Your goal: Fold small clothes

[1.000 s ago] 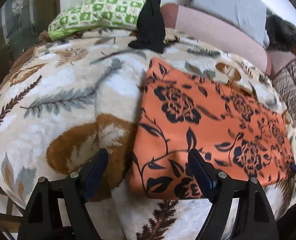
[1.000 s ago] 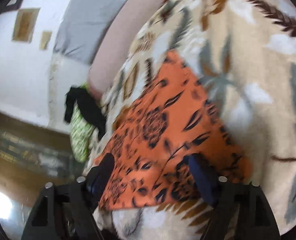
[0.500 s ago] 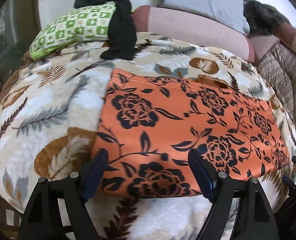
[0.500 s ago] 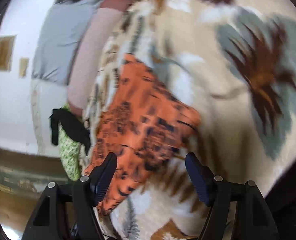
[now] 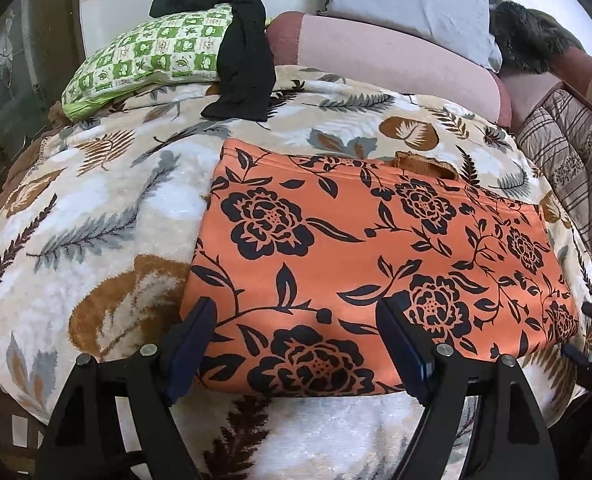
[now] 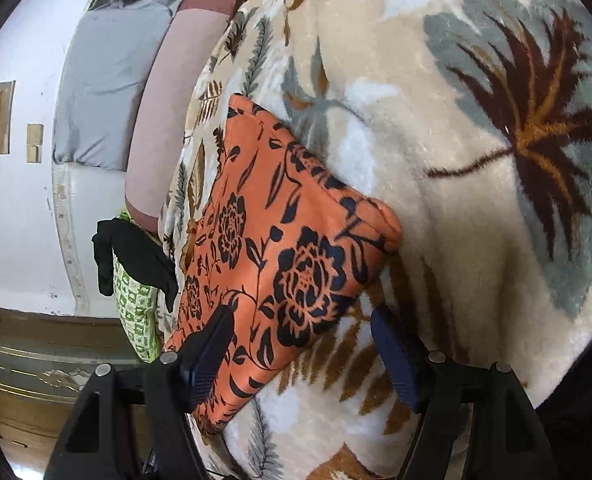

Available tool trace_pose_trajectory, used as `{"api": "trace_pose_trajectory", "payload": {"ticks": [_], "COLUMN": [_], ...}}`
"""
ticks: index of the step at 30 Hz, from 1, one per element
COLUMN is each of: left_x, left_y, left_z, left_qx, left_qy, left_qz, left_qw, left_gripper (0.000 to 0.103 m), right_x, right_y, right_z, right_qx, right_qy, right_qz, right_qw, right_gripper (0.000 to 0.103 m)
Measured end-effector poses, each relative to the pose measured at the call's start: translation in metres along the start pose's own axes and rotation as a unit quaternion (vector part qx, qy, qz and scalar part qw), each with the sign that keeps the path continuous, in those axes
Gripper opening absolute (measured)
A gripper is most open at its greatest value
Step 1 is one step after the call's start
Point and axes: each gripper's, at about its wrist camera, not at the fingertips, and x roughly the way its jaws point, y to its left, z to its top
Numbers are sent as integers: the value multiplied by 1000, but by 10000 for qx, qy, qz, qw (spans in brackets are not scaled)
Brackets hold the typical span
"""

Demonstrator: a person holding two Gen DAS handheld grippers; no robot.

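While both claws hover wide and empty, orange floral garment (image 5: 376, 256) lies flat on the leaf-print blanket (image 5: 107, 208).
Left gripper (image 5: 296, 344) straddles the garment's near edge; right gripper (image 6: 300, 344) sits over its near corner. Risk, judged: plush pile could get pinched with the cloth, or only the top layer caught, skewing the fold. Beyond the garment: black cloth (image 5: 243, 68) draped on a green checked pillow (image 5: 147, 60). No containers visible.

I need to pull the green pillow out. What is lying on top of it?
A black garment drapes over the green checked pillow, hanging onto the leaf blanket. The pillow beneath it is hidden.
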Motion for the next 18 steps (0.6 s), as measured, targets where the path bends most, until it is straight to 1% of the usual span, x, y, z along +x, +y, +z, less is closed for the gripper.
{"api": "trace_pose_trajectory", "payload": {"ticks": [3,6,10,14,16,17,18], "left_x": [1,3,4,9,17,26,35], "left_y": [-3,-5,-6,-19,-26,-29,-32], "left_z": [0,0,1,4,4,3,1], "left_qx": [15,51,1,161,242,305,381], "left_qy": [20,30,38,43,143,268,408], "left_qz": [-3,30,1,-63,-91,-146,-115], "left_qw": [10000,10000,10000,9998,9996,9991,9984], "left_gripper": [82,82,82,82,82,83,83], "right_x": [1,5,9,6,8,10,13], "right_y": [4,1,1,8,10,8,3], "right_z": [6,11,13,16,17,18,19], "right_qx": [-79,16,4,-140,-190,-158,-47], "right_qy": [-87,-85,-98,-212,-230,-210,-182], "right_qz": [-62,-87,-52,67,39,-18,-39], "right_qw": [9999,9999,9999,9997,9995,9997,9998], "right_gripper": [74,74,75,75,75,75,75]}}
